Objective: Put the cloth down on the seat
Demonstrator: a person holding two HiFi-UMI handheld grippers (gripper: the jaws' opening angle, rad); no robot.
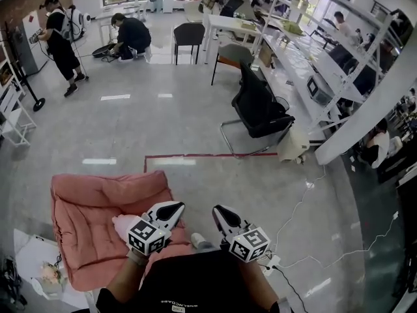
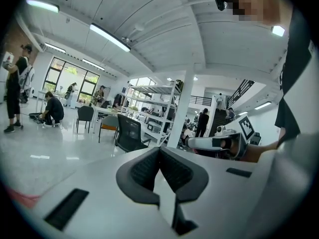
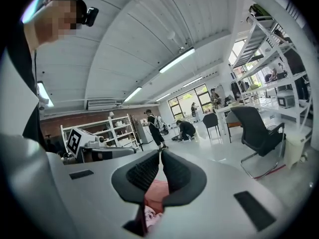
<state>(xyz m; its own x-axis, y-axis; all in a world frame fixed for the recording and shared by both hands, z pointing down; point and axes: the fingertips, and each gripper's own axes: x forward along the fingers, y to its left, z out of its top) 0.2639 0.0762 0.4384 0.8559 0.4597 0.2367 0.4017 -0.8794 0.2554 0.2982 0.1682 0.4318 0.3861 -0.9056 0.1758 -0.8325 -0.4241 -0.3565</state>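
A pink cushioned seat point(image 1: 91, 207) sits low on the floor at the lower left of the head view. A pale pink cloth point(image 1: 122, 225) lies on it, just left of my left gripper point(image 1: 174, 207). That gripper points forward over the seat's right edge, shut and holding nothing point(image 2: 159, 153). To its right my right gripper point(image 1: 217, 210) is over the floor, also shut and holding nothing point(image 3: 161, 156). In the right gripper view, a bit of the pink seat point(image 3: 155, 192) and the pale cloth point(image 3: 149, 215) show below the closed jaws.
A black office chair point(image 1: 260, 106) stands ahead on the right, beyond a red tape line point(image 1: 208, 155) on the grey floor. Cables and a power strip point(image 1: 270, 261) lie at my right. White shelving point(image 1: 339, 64) lines the right side. Two people point(image 1: 62, 41) work far off.
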